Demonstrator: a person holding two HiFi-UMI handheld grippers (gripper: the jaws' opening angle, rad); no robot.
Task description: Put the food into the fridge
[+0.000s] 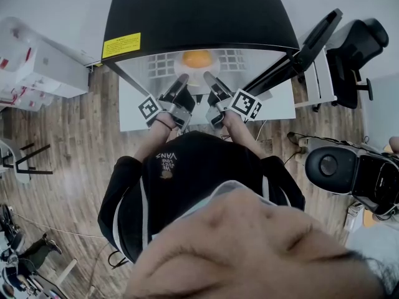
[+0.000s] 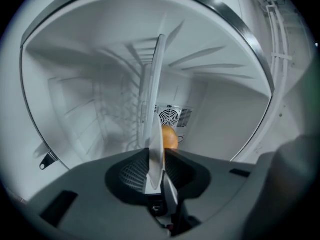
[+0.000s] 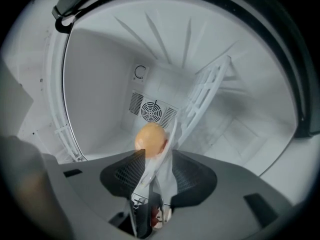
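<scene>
Orange [image 1: 197,58] on plate [image 2: 156,109], already inside open fridge [image 1: 193,11]; left claw [image 2: 156,158] clamped on the plate rim, right claw [image 3: 154,159] spread wide astride the rim, not pressing; apparently left: release plate, withdraw claws, shut door [image 1: 315,39].

The person wears a black short-sleeved T-shirt [image 1: 206,167] with white stripes down the sides and a small tan logo [image 1: 166,173] on the chest. A dark band [image 1: 163,123] circles the left wrist. The left gripper [image 1: 181,81] and right gripper [image 1: 209,80] are dark grey, and each bears a black-and-white marker cube [image 1: 247,103].
</scene>
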